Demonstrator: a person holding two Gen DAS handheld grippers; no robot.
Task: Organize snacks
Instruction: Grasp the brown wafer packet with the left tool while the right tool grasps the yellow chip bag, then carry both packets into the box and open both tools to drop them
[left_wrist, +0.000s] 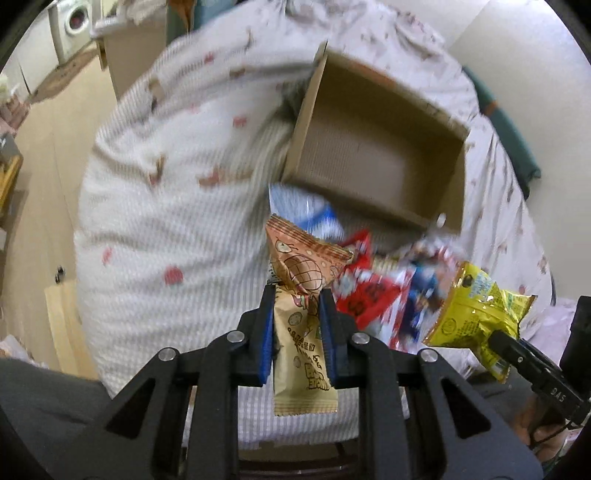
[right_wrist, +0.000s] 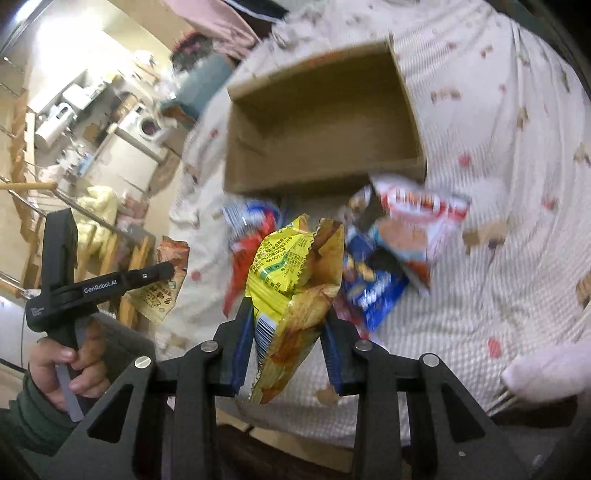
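Looking along the left wrist view: left gripper (left_wrist: 297, 291), raised above the bed (left_wrist: 166, 206), blue pads pressed onto a tan peanut snack packet (left_wrist: 303, 317). Packet's long axis runs along the fingers; crimped top edge points toward the cardboard box (left_wrist: 376, 155), bottom edge hangs back toward the camera. Printing: cartoon peanut figure; lettering not legible. Box lies open on the patterned bedcover, a heap of loose snack packets (left_wrist: 373, 291) just beside its near wall. Right gripper (left_wrist: 495, 338) at lower right, "DAS" on its body, pinching a yellow snack bag (left_wrist: 476, 314).

Right wrist view: right gripper (right_wrist: 288, 314) held over the bed (right_wrist: 498, 221), blue pads closed on the yellow snack bag (right_wrist: 295, 291). Bag stands lengthwise along the fingers, opened-looking top toward the box (right_wrist: 321, 122); barcode and small printed text on its back, digits blurred. Left gripper (right_wrist: 168, 269), marked "GenRobot.AI", gripped by the person's left hand (right_wrist: 70, 369), clamps the tan packet (right_wrist: 162, 284). Red, blue and white packets (right_wrist: 369, 258) lie between bag and box.
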